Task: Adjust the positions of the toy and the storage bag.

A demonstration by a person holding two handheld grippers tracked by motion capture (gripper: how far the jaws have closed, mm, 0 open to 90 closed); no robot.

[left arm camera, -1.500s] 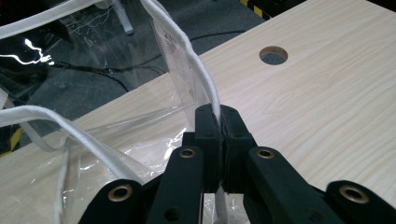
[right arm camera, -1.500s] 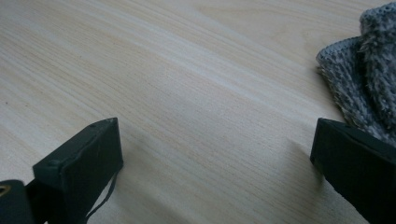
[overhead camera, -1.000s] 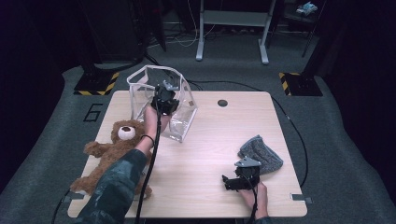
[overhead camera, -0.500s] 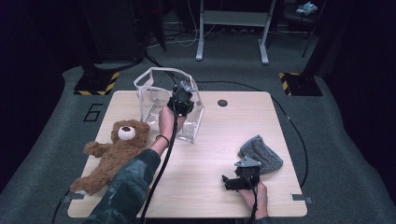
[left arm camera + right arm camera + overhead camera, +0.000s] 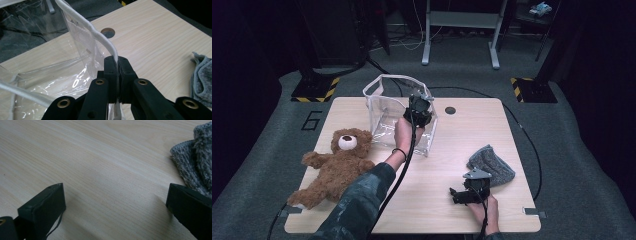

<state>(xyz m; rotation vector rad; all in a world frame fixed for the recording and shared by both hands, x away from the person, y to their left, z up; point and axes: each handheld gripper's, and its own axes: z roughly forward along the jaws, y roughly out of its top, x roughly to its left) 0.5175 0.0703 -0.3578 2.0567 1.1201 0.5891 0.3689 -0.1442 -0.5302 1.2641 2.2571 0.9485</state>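
Keep your left claw [image 5: 117,75] clamped on the white rim of the clear bag [image 5: 384,112] at the bench's [image 5: 512,210] far side, pulling gently so it stays open, while your right claw [image 5: 456,196] waits wide open, empty.

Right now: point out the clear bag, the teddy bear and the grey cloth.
clear bag [image 5: 384,117], high view, on its left transparent wall.
teddy bear [image 5: 337,167], high view, on its belly.
grey cloth [image 5: 492,162], high view, on its middle.

Grey carpet [image 5: 582,150], wooden table [image 5: 462,150], dark room
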